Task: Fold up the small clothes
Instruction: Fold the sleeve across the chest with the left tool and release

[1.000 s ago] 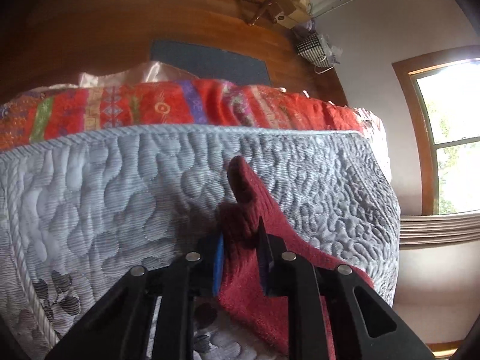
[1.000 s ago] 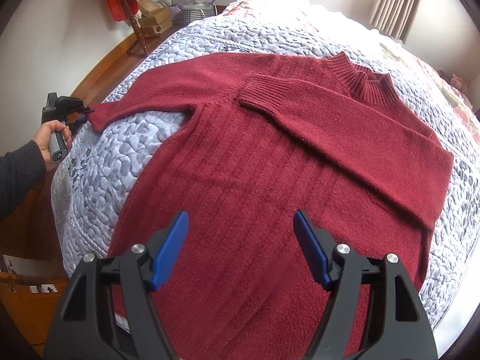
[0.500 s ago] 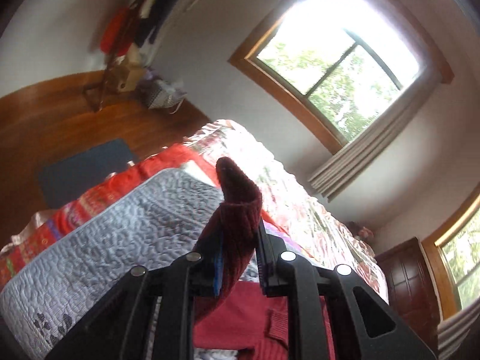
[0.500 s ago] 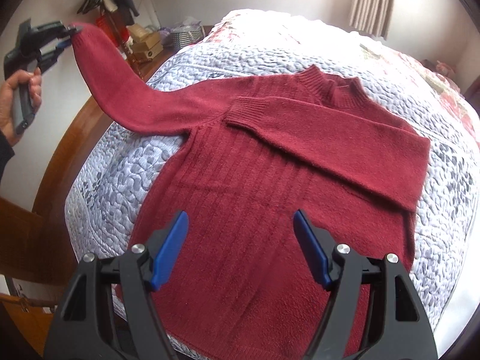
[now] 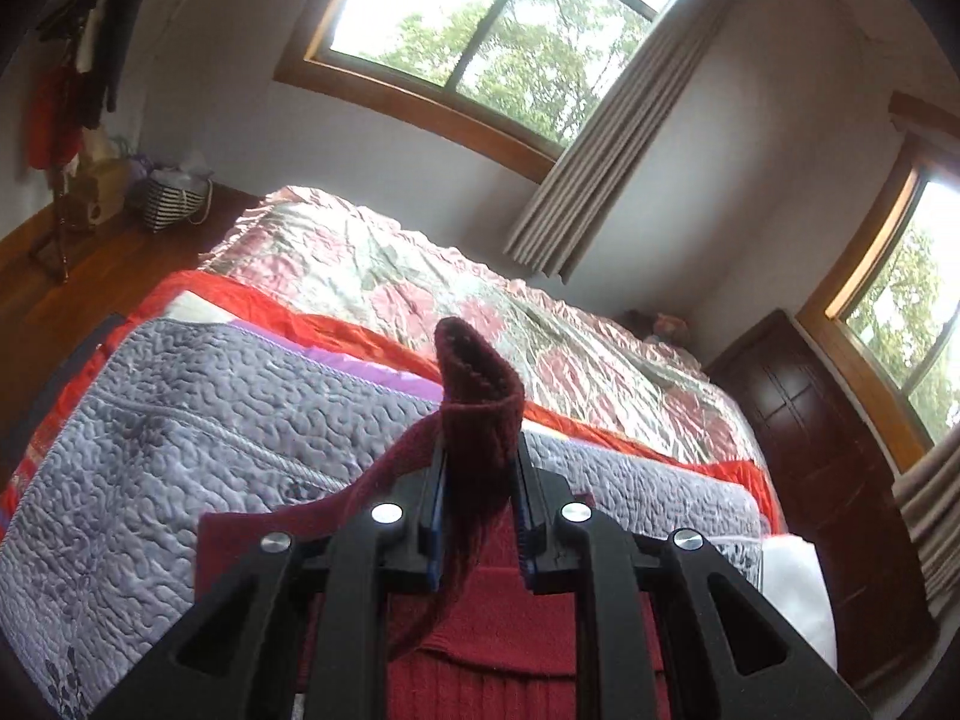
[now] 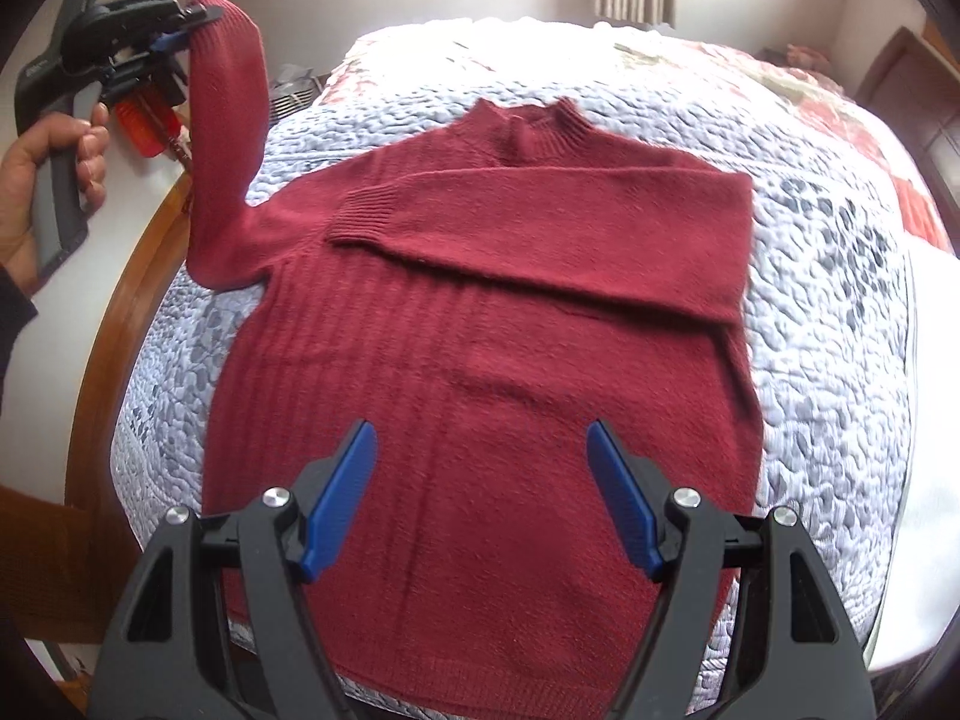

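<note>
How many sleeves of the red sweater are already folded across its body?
1. One sleeve lies folded across the sweater. The other sleeve is lifted off the bed, its cuff clamped in the left gripper.

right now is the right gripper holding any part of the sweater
No, the right gripper hangs open above the sweater, its blue fingers spread apart with no cloth between them.

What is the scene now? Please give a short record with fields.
garment: red sweater, flat on the quilt
right sleeve: folded across the chest
left sleeve: cuff lifted above the bed
left gripper: shut on the cuff
right gripper: open, above the hem, holds nothing
fold state: one sleeve in, second in progress
</note>
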A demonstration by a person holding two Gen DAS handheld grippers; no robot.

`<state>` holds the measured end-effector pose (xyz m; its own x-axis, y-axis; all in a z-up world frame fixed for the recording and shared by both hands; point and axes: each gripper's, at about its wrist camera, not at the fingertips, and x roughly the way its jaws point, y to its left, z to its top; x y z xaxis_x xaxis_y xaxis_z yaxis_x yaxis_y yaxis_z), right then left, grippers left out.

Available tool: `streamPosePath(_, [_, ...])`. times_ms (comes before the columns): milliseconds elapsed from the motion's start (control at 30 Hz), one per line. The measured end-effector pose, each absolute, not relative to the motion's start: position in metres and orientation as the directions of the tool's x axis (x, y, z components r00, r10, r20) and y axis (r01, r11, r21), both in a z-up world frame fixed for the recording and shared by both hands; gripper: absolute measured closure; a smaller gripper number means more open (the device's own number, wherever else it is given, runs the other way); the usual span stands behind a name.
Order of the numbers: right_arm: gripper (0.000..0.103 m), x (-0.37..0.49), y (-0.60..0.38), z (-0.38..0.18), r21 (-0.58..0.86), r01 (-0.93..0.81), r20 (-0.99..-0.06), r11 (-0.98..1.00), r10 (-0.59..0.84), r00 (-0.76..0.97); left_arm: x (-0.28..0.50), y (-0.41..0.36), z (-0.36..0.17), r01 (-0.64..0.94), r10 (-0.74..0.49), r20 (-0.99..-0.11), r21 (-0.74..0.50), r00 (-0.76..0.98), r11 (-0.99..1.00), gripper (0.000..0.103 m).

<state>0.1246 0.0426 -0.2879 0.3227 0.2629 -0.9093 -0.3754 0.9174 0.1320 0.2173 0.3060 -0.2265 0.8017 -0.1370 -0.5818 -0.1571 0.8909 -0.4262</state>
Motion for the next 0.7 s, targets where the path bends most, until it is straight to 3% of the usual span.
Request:
streamPosePath(367, [0.031,0.144,-0.002,-0.312,0.161,-0.248,-0.924,0.955,0.234,0.301,0.271,0.179,-0.349,-0.032,-0.257,-0.752,-0.346,0.608,0.938,0.085])
streamPosePath(600, [0.031,0.158,-0.017,-0.321,0.230,-0.198,-0.922,0.953,0.278,0.270,0.281,0.137,-0.411,-0.038,-0.278,-0.821,-0.342,0.498,0.939,0.084])
streamPosePath(700, [0.026,0.171,-0.024,-0.321,0.280,-0.160,-0.911,0.946,0.315,0.268,0.282,0.131,-0.422,-0.044,-0.301,-0.832,-0.362,0.466,0.931,0.067])
